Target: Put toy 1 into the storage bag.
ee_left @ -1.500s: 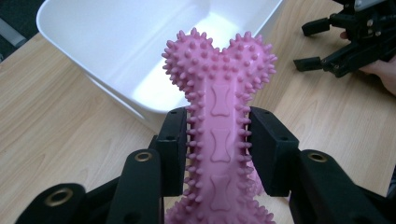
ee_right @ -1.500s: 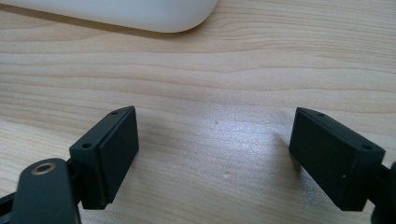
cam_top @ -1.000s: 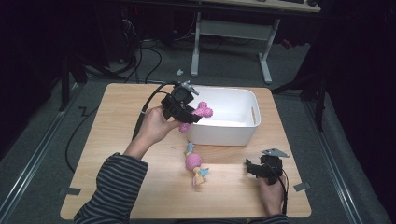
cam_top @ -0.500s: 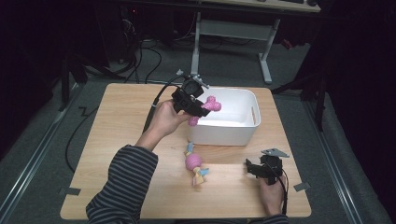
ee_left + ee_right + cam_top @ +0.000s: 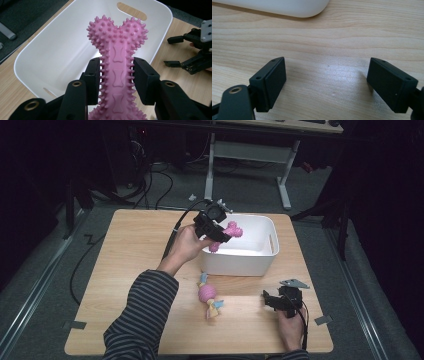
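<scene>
- Two sets of fingers are mine: the left fingers [image 5: 220, 231] pinch the shaft of a pink spiky bone toy [image 5: 117, 53], pads pressed on both its sides, and hold it in the air above the near-left part of the white bin [image 5: 265, 254].
- Inside the bin there is open, bare floor under the toy, with the walls and the slotted far handle well apart from its knobbed end.
- The right fingers [image 5: 272, 301] stand wide apart with nothing between them, low over bare wood near the counter's [image 5: 130, 270] front right edge.
- The left forearm, in a striped sleeve [image 5: 142, 315], reaches forward across the counter; the right hand [image 5: 290, 322] rests near the front edge.
- A pink ball toy with rope ends [image 5: 207, 295] lies on the counter just in front of the bin, between my hands.
- Around the light wooden counter the room is dark, with grey floor, cables and a desk frame beyond.
</scene>
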A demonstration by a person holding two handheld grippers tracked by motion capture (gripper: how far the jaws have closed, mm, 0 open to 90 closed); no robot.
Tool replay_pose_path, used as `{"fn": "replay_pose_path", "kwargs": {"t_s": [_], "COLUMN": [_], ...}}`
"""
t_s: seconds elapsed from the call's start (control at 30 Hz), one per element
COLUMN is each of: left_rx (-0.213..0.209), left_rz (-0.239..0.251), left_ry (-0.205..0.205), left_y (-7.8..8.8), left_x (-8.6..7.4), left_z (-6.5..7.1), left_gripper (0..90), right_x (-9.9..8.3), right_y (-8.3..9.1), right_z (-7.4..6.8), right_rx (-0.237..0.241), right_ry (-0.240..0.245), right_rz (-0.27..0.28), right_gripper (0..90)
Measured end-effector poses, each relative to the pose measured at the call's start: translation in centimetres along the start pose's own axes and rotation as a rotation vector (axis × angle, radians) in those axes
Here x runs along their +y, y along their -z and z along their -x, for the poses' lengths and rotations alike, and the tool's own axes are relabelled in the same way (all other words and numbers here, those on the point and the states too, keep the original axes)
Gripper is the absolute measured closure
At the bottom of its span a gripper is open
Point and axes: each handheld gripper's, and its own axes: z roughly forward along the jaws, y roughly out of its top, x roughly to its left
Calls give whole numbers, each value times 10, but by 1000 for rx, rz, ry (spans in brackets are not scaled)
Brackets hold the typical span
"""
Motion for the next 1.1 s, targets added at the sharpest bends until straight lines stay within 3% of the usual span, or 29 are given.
{"fn": "replay_pose_path", "kwargs": {"t_s": [0.7, 1.1], "left_rx": [43, 40], "left_rz": [-21, -37], "left_ry": [16, 37], "left_y": [-35, -46], "left_x": [-2, -11], "left_z": [-12, -16], "left_gripper": [590, 589], "right_x": [0, 0], "right_y": [0, 0], "right_z": [0, -1], "right_rx": [4, 6], "right_ry": [9, 8], "right_rz": [1, -1], "right_gripper": [163, 163]}}
